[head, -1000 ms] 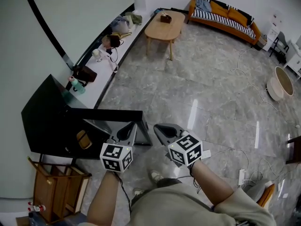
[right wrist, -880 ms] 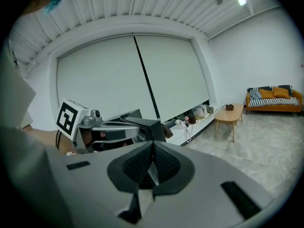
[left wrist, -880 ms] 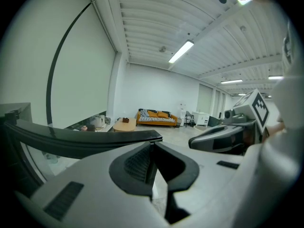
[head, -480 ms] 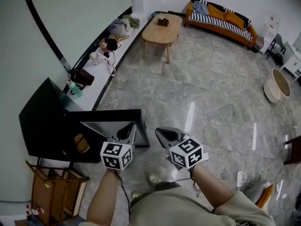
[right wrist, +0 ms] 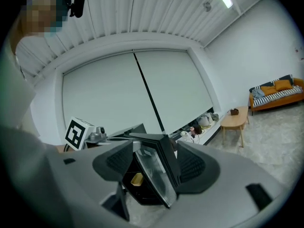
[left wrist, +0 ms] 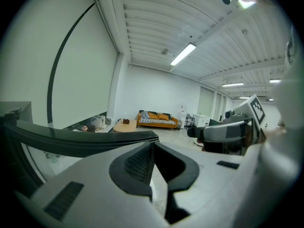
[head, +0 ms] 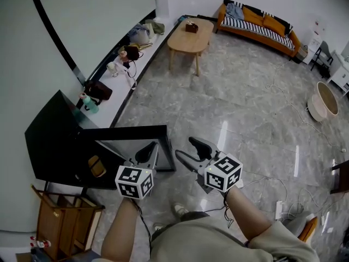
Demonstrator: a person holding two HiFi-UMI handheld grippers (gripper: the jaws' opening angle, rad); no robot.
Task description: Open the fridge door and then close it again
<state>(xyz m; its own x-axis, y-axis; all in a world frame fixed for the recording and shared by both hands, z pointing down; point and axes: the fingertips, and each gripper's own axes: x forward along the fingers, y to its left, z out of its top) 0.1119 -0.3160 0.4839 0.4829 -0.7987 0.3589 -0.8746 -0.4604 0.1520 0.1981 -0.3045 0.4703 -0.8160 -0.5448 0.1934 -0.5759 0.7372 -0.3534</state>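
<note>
The small black fridge (head: 52,141) stands low at the left with its door (head: 131,133) swung open toward me, and a yellow item (head: 97,166) shows inside. My left gripper (head: 146,153) is shut at the door's top edge (left wrist: 95,139), and I see nothing between its jaws (left wrist: 153,148). To the right of the door's free edge, my right gripper (head: 190,150) has just been opening its jaws. In the right gripper view the door's edge (right wrist: 167,167) lines up with the gap of the right gripper (right wrist: 154,160), and the pads do not press on it.
A wooden coffee table (head: 191,29) and an orange sofa (head: 256,18) stand far ahead. Bags and bottles line the low ledge (head: 128,51) along the left wall. A wooden stool (head: 65,217) sits beside the fridge. Cables (head: 278,201) trail over the marble floor at right.
The right gripper's jaws went from shut to wide open, and it lifted slightly. The left gripper and the open door stayed as they were.
</note>
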